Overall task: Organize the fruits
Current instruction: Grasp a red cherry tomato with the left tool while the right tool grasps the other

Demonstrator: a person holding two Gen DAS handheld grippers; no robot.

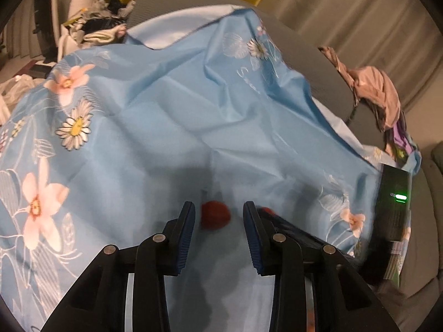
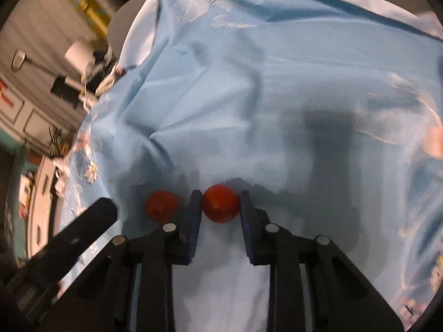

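Two small red round fruits lie on a light blue floral cloth [image 1: 171, 116]. In the left wrist view one red fruit [image 1: 215, 215] sits on the cloth just beyond my open left gripper [image 1: 218, 213], between the fingertips with gaps on both sides. A second red fruit [image 1: 267, 210] peeks out behind the right finger. In the right wrist view my right gripper [image 2: 220, 203] is shut on a red fruit [image 2: 220, 207], both pads touching it. The other red fruit [image 2: 162, 205] lies just left of it. The left gripper's black body [image 2: 69, 238] shows at lower left.
The blue cloth [image 2: 277, 96] covers a round grey table [image 1: 326, 63]. A black device with a green light [image 1: 394, 204] sits at the cloth's right edge. Piles of clothes [image 1: 376, 94] lie at the table's right and far left [image 1: 97, 25].
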